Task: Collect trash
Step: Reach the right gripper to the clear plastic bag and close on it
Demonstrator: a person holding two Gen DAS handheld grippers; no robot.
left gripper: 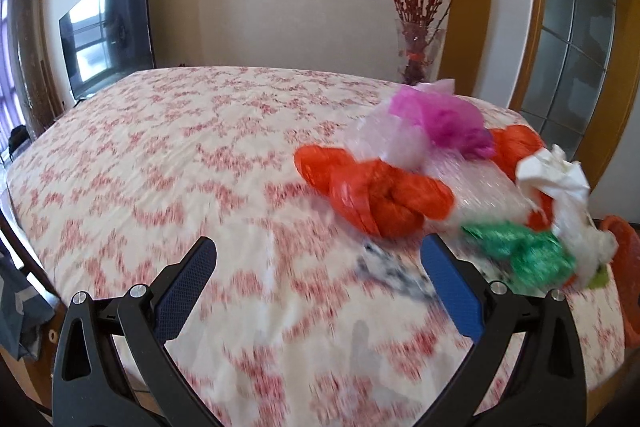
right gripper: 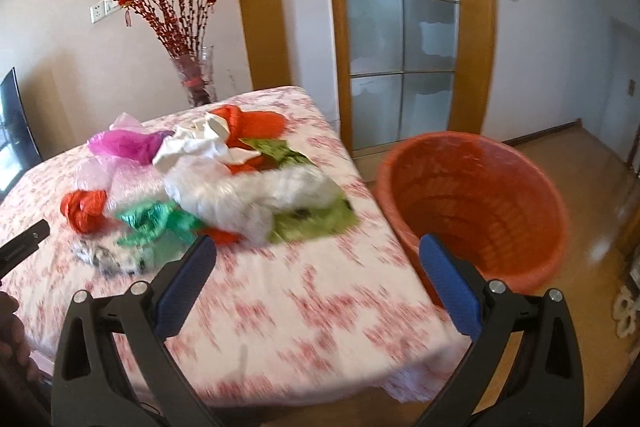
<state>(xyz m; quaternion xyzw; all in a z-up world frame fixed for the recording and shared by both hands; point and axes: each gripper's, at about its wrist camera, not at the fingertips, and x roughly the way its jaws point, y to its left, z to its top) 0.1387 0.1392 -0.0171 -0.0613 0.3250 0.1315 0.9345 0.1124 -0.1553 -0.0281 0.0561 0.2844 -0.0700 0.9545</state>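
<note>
Both grippers' fingers (left gripper: 452, 287) (right gripper: 448, 291) apart, empty, trash pile (right gripper: 224, 179) ahead, orange bin (right gripper: 480, 203) right.

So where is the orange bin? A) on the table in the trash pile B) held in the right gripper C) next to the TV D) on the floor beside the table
D: the right wrist view shows the bin standing on the floor just off the table edge, while the open right gripper holds nothing.
</note>
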